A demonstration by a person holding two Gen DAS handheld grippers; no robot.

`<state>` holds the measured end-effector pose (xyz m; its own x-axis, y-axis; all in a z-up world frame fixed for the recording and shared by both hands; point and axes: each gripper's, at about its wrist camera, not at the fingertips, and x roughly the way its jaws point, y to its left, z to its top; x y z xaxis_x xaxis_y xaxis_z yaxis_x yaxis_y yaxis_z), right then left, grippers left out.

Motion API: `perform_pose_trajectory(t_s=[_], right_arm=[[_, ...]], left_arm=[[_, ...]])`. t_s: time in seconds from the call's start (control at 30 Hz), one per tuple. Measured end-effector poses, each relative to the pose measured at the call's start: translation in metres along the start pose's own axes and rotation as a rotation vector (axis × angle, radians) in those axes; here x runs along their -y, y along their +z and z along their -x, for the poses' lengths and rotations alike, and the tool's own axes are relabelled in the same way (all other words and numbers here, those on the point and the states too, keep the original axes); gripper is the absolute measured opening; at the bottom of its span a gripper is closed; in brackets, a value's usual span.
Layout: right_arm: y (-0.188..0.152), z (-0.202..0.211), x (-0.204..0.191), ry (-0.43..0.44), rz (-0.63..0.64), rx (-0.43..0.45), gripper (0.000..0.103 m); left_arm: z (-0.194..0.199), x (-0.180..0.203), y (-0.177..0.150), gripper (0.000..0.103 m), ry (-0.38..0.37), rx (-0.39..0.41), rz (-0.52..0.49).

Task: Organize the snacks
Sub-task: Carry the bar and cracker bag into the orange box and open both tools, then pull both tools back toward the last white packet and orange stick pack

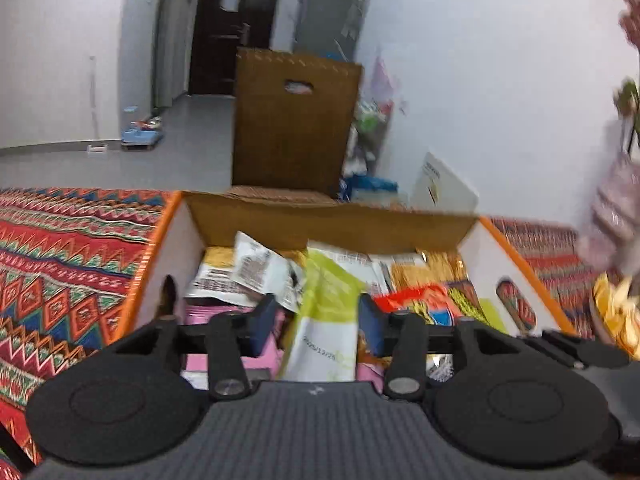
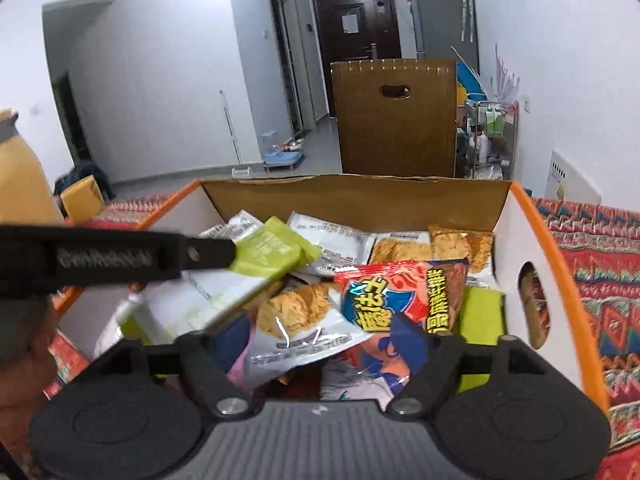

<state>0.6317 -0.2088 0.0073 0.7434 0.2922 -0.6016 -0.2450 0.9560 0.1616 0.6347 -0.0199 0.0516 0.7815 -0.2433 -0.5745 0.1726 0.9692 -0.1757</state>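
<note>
A cardboard box [image 1: 332, 224] with orange rims holds several snack packets; it also shows in the right wrist view [image 2: 360, 196]. My left gripper [image 1: 320, 320] hangs over the box, its jaws apart on either side of a lime-green and white packet [image 1: 326, 320]; whether they press it I cannot tell. That packet [image 2: 268, 258] and the left gripper's finger [image 2: 208, 258] show in the right wrist view. My right gripper [image 2: 320, 344] is open over a red and blue packet [image 2: 400, 300] and a white cracker packet [image 2: 296, 320].
The box stands on a red patterned cloth [image 1: 68, 264]. A brown chair back [image 1: 294, 120] stands behind the box. An orange bottle [image 2: 20, 176] is at the left. A gold wrapped object [image 1: 616, 312] lies right of the box.
</note>
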Motion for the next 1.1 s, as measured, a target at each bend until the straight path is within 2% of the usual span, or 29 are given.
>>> perform_pose_trajectory(t_s=[0.07, 0.2, 0.3, 0.37, 0.4, 0.47, 0.57, 0.63, 0.73, 0.87, 0.97, 1.1], right_arm=[[0.003, 0.000, 0.000, -0.002, -0.009, 0.000, 0.078], [0.006, 0.005, -0.010, -0.001, 0.004, -0.002, 0.081], [0.008, 0.014, -0.012, 0.116, -0.012, 0.009, 0.081], [0.011, 0.023, -0.010, 0.163, -0.031, 0.005, 0.081], [0.015, 0.029, -0.008, 0.152, -0.038, 0.023, 0.081], [0.026, 0.046, -0.003, 0.123, -0.044, 0.070, 0.081], [0.041, 0.094, 0.000, 0.093, -0.041, 0.192, 0.081], [0.046, 0.123, 0.002, 0.079, -0.038, 0.239, 0.081], [0.046, 0.157, -0.001, 0.067, -0.013, 0.262, 0.081], [0.024, 0.218, -0.010, 0.053, 0.046, 0.286, 0.087], [-0.002, 0.264, -0.011, 0.040, 0.055, 0.304, 0.088], [-0.048, 0.319, -0.012, 0.057, 0.067, 0.313, 0.089]], left_arm=[[0.004, -0.005, 0.003, 0.055, -0.007, -0.005, 0.018], [0.016, -0.005, 0.008, 0.062, 0.003, 0.029, 0.009], [0.033, 0.003, 0.017, 0.067, 0.000, 0.062, -0.018], [0.055, 0.007, 0.022, 0.071, -0.007, 0.116, -0.036], [0.066, 0.009, 0.023, 0.077, -0.018, 0.151, -0.040], [0.090, 0.010, 0.025, 0.082, -0.043, 0.192, -0.035], [0.124, 0.013, 0.023, 0.082, -0.079, 0.171, -0.062], [0.146, 0.014, 0.018, 0.083, -0.062, 0.169, -0.087], [0.177, 0.016, 0.005, 0.084, -0.028, 0.170, -0.120], [0.222, 0.020, -0.024, 0.088, -0.017, 0.175, -0.156], [0.259, 0.024, -0.053, 0.094, -0.032, 0.196, -0.166], [0.308, 0.029, -0.101, 0.098, -0.028, 0.242, -0.195]])
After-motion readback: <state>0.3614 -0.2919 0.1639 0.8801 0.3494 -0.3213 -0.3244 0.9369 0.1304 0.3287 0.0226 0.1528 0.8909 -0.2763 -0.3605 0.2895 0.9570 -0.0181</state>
